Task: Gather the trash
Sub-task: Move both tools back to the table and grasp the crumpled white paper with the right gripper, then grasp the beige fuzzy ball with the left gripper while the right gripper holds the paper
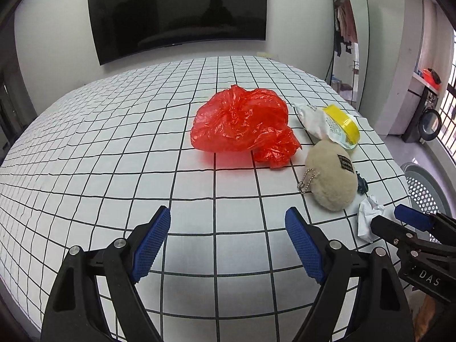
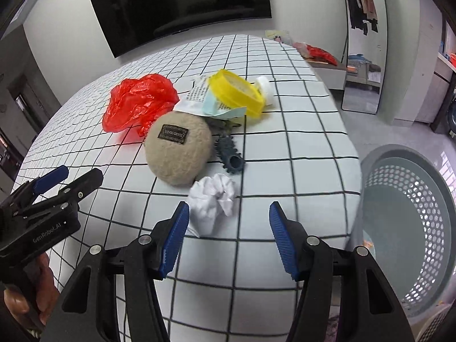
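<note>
Both grippers are spread wide over the tabletop (image 1: 114, 142) — the right gripper (image 2: 229, 233) just before the crumpled paper (image 2: 212, 199), the left gripper (image 1: 228, 242) holding nothing.

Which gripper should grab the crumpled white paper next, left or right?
Right. The right gripper is open, with the crumpled white paper just ahead between its fingers and the grey basket beside it. The left gripper faces the red bag.
</note>
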The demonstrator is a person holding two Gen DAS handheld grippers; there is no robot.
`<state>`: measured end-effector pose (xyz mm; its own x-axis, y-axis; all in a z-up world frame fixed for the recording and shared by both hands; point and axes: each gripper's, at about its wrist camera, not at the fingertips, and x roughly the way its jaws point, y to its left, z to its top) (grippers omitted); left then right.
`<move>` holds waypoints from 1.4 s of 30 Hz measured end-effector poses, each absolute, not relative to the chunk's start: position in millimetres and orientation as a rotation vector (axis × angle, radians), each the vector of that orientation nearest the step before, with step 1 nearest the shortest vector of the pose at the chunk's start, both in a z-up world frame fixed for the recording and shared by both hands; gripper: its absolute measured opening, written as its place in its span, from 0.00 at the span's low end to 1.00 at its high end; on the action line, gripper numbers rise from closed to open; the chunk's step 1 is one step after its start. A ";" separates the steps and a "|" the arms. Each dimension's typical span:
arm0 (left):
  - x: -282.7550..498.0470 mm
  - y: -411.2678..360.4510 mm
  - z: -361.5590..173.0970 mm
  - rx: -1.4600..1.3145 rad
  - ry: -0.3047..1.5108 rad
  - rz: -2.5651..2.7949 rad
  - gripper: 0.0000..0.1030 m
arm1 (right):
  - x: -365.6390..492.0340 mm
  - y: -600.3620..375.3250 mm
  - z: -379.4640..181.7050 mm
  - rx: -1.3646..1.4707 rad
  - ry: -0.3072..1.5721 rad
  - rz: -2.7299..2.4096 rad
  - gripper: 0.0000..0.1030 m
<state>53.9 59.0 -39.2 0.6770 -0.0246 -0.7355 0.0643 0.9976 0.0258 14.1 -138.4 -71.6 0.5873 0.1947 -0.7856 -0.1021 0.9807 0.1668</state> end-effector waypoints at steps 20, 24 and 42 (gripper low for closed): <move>60.0 47.6 -45.5 0.038 0.860 -0.090 0.82 | 22.7 -123.2 -78.9 0.038 0.932 0.180 0.30; 59.0 37.7 -43.9 0.044 0.865 -0.111 0.82 | 16.5 -136.8 -72.5 0.072 0.911 0.174 0.30; 86.6 -34.1 -37.4 0.104 0.886 -0.168 0.90 | -21.3 -232.2 -72.8 0.255 0.858 0.068 0.30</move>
<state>86.6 -34.1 -37.4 0.6204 -0.1029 -0.7775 0.1885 0.9819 0.0205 -21.3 -232.2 -72.8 0.6541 0.1614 -0.7390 0.0427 0.9675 0.2491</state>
